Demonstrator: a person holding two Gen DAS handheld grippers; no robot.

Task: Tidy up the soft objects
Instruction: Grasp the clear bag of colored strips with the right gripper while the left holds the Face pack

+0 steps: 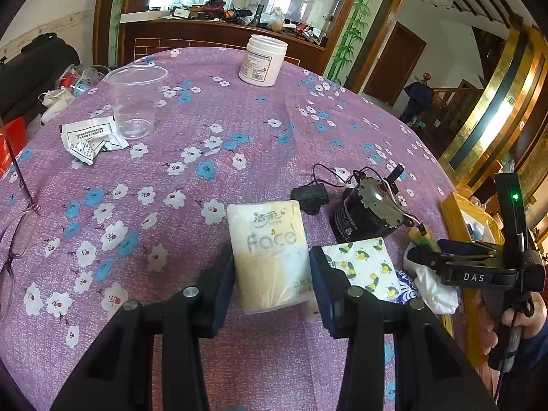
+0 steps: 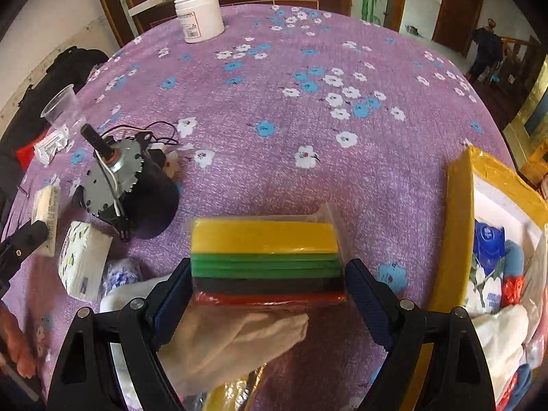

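- While the left gripper (image 1: 272,281) straddles a "Face" tissue pack (image 1: 269,257) on the purple floral tablecloth (image 1: 205,109), its half-spread jaws show slight gaps at both sides.
- Right gripper (image 2: 269,282) stands wide around a wrapped stack of coloured sponge cloths (image 2: 267,262), beside the yellow-taped foam box (image 2: 459,212); whether its pads press cannot be told.

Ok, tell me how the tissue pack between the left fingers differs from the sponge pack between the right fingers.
The tissue pack is pale cream with printed lettering; the sponge pack is a stack of yellow, green, dark and red layers. The tissue pack lies lengthwise between its fingers; the sponge pack lies crosswise and fills more of the gap. Both are soft, plastic-wrapped and lie on the purple floral tablecloth.
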